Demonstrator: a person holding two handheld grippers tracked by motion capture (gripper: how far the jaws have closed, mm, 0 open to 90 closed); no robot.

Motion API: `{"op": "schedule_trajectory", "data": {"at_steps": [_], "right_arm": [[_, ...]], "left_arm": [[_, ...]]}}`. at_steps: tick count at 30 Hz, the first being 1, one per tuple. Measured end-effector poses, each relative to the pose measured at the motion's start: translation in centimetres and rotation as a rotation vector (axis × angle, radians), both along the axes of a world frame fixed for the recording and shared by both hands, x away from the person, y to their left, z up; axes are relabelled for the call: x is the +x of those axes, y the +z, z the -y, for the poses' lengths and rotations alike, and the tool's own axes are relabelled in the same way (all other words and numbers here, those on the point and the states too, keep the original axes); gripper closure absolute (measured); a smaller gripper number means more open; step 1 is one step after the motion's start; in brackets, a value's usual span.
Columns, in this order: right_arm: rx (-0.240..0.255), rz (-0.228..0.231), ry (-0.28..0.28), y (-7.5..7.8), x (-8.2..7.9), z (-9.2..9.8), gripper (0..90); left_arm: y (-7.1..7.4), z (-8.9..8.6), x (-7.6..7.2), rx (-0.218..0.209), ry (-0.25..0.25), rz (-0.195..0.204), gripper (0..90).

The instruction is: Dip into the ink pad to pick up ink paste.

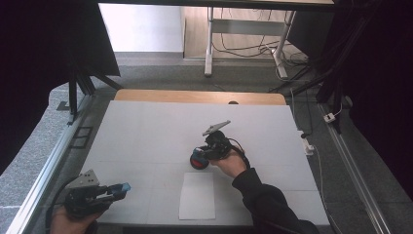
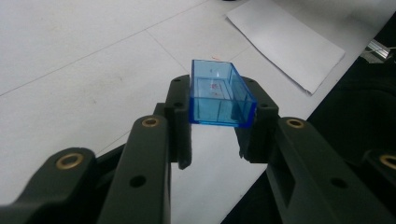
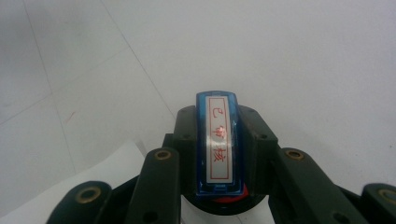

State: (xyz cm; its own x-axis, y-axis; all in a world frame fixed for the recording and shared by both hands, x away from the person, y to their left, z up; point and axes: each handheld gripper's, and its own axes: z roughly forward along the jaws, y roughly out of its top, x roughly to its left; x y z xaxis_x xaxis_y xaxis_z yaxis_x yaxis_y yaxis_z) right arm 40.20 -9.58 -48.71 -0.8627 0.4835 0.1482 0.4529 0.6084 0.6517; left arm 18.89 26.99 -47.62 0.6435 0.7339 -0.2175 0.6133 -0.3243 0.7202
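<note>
From the high view, I am holding the left gripper (image 1: 109, 191) low at the near left corner of the white table (image 1: 146, 131), its tongs pinching a small blue cap (image 1: 125, 187). The right gripper (image 1: 207, 153) is sitting mid-table, just beyond the far edge of the paper sheet (image 1: 197, 196), and it is gripping a stamp (image 1: 198, 160) whose red base is showing at its left end.

In the left gripper view, the tongs are pressing on the two side walls of the clear blue cap (image 2: 221, 98), hollow side facing outward and up, with the sheet (image 2: 287, 39) lying farther off.

In the right gripper view, the tongs are clamping the stamp (image 3: 219, 144) by its long sides, the label with red characters facing the camera, a bit of the red part (image 3: 227, 199) peeking out below.

As I judge it, the stamp is uncapped and I am getting ready to press it onto the sheet. To do that well, I should be carrying it over the paper's middle, keeping the printing face level, lowering straight, pressing evenly without sliding, and keeping the cap parked aside.
</note>
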Motion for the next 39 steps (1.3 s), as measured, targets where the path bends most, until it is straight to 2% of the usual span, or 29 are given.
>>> {"op": "schedule_trajectory", "data": {"at_steps": [3, 10, 16, 22, 30, 39], "right_arm": [[-0.006, 0.009, 0.005, 0.0, -0.1, -0.1, 71.9], [-0.05, 0.077, 0.048, 0.2, -0.7, -0.5, 71.7], [-0.041, 0.069, 0.048, 0.2, -0.6, -0.4, 71.7], [-0.049, 0.099, 0.058, 0.4, -0.9, -0.4, 71.7], [-0.007, 0.11, 0.069, 1.6, -1.4, 0.0, 71.7], [0.019, 0.117, 0.077, 2.8, -2.6, 0.7, 71.7]], "left_arm": [[0.0, 0.0, 0.0, 0.0, 0.0, 0.0, 68.0], [0.0, 0.0, 0.0, -0.001, -0.003, -0.004, 67.9], [0.0, 0.0, 0.1, -0.002, -0.004, -0.008, 67.9], [0.0, 0.0, 0.1, -0.004, -0.005, -0.012, 67.8], [0.0, -0.1, 0.2, -0.011, -0.003, -0.017, 67.8], [-0.1, -0.1, 0.1, -0.014, -0.002, -0.016, 67.8]]}}
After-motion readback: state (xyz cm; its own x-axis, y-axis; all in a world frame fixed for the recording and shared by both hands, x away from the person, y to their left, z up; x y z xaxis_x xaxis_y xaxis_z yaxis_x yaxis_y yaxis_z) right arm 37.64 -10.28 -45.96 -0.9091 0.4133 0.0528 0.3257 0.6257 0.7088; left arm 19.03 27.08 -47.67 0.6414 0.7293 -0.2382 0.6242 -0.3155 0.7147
